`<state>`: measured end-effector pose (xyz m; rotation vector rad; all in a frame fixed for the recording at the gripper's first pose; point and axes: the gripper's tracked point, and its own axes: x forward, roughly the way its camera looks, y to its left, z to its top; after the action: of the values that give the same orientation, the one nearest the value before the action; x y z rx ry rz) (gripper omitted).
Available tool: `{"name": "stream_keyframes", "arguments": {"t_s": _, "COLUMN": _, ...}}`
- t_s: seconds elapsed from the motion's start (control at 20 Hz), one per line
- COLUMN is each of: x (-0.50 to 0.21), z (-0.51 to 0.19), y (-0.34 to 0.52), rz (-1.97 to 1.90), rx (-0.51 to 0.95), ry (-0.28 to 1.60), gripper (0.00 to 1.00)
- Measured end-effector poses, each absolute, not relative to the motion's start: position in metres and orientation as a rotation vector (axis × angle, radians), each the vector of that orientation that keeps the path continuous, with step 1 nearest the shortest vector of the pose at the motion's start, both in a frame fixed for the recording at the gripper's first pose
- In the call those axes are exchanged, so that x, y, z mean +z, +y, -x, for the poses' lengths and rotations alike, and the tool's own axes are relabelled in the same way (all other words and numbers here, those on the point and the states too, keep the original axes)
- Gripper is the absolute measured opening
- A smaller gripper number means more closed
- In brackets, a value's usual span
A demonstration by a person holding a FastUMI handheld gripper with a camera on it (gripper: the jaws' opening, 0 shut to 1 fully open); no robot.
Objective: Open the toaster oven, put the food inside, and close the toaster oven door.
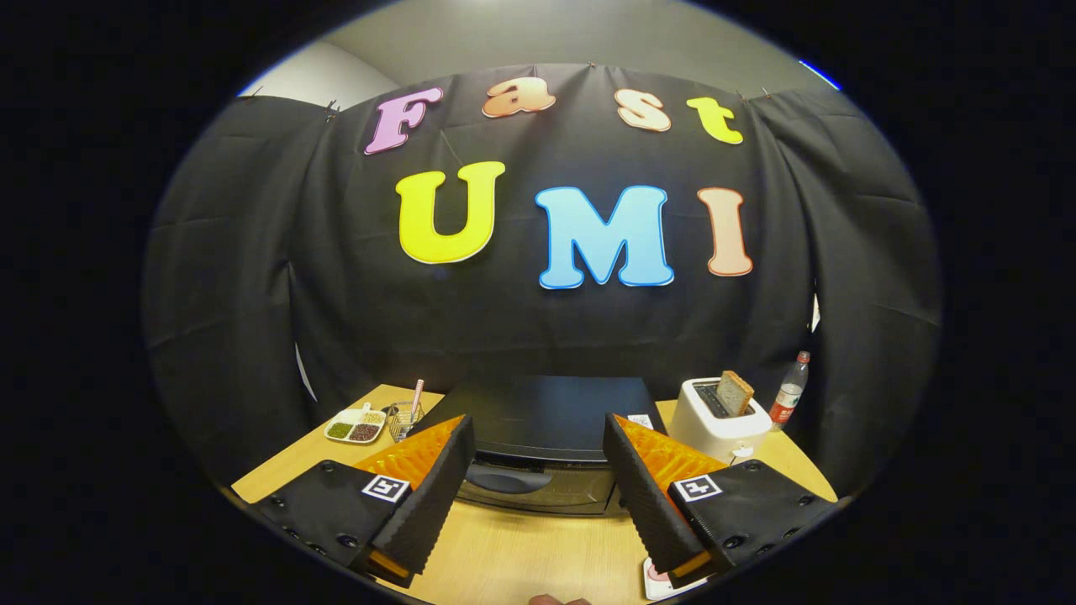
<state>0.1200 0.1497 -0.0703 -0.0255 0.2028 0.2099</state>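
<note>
The gripper (538,437) hangs with its two fingers spread wide and nothing between them, aimed down at the toaster oven (542,441). That wide stance suits what seems to be the first step: reaching for the door handle (504,481), which needs room on both sides before the fingers can take hold.

The toaster oven is a dark, boxy appliance with a flat black top and a paler, metallic-looking front. Its door (546,491) is up and shut, so the task looks barely begun. The handle is a dark, curved bar set high on the door, lying between the fingers and just ahead of them, nearer the left finger than the right. The oven faces the gripper squarely, which should make a straight pull on the door easy.

The oven stands on a light wooden table (521,555), with bare table in front of it where the door would swing down. To the oven's left, near its back corner, is a small wire basket (403,420) holding a pinkish stick, and beyond that a white divided dish (356,427) of green and dark bits. To the oven's right, just beside it, stands a white toaster (719,420) with a slice of bread (734,391) poking out; this may be the food to move. Past the toaster is a bottle (790,392) with a red label.
</note>
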Motion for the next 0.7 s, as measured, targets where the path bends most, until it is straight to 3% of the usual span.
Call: {"name": "stream_keyframes", "arguments": {"t_s": 0.7, "x": -0.168, "z": -0.187, "y": 0.182, "rz": 0.021, "rx": 0.174, "ry": 0.371, "gripper": 0.98}}
